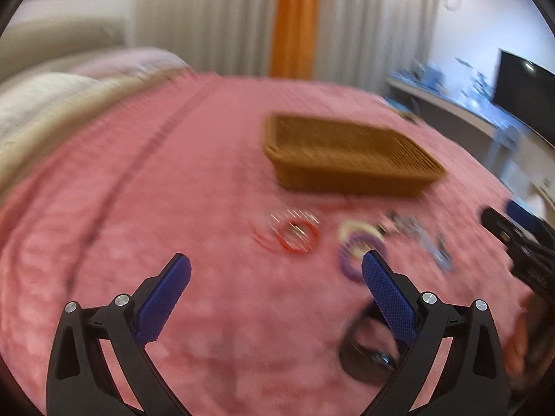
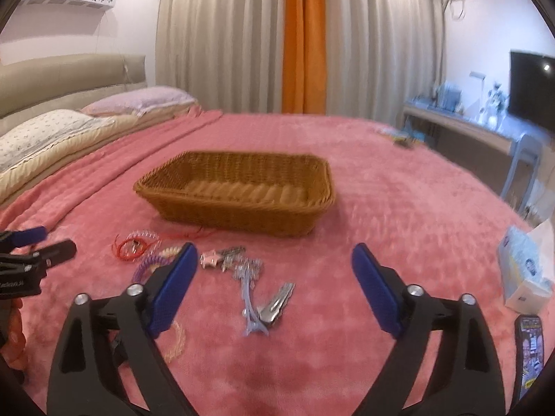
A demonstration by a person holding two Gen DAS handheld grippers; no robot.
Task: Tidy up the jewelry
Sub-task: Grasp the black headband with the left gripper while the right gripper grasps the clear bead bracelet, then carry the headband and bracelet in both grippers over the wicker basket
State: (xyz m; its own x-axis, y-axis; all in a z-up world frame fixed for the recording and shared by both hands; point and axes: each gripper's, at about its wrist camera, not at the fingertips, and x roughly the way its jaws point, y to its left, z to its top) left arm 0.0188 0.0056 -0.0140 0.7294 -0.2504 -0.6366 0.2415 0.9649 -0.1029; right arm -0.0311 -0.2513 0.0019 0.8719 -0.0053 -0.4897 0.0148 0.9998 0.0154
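on pink blanket point(image 2: 381, 180): basket point(image 2: 236, 204), jewelry point(image 2: 242, 263); both grippers' fingers spread, no legible writing.

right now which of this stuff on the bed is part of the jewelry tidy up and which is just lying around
For the job:
wicker basket
red bangles
purple coil bracelet
pink star clip
silver clips
blue chain piece
clear beaded bracelet

Just lying about:
phone
tissue box
pillows
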